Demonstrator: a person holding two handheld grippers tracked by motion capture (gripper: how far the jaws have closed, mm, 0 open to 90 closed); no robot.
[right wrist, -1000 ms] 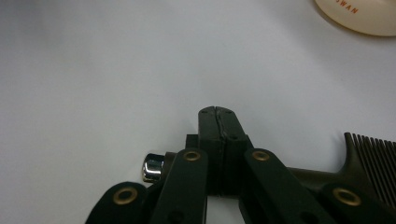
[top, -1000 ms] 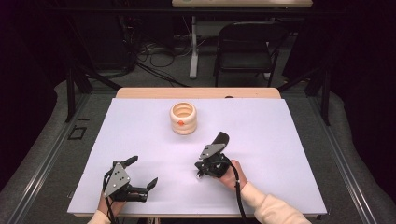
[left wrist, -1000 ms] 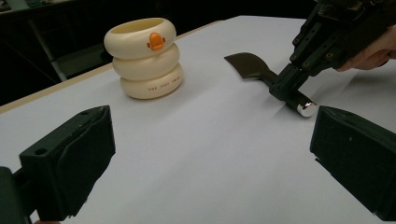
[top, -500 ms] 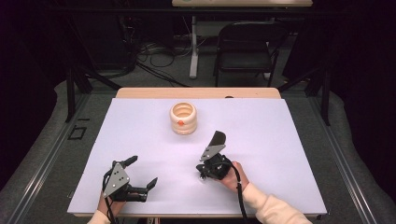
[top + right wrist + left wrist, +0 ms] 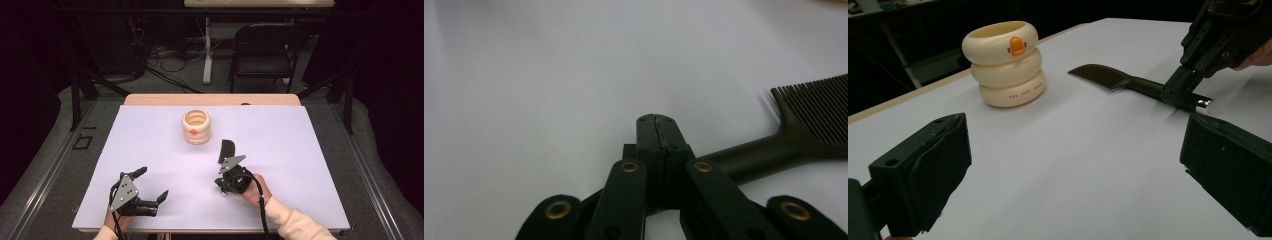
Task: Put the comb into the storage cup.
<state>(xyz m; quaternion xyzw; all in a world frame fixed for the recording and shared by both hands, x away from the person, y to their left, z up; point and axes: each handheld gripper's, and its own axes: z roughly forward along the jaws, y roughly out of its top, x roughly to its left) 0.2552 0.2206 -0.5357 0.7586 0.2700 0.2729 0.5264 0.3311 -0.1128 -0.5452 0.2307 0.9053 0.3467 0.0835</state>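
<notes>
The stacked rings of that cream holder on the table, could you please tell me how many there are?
3: the holder stands upright, with a bottom ring on the table, a middle ring on it, and a top ring bearing an orange mark.

The room is dark, with black walls. A big white tabletop point(image 5: 310, 165) has a wooden edge at the far side. Behind it stands a black chair point(image 5: 264, 50) on a grey floor point(image 5: 50, 150), with cables point(image 5: 165, 52) lying nearby.
</notes>
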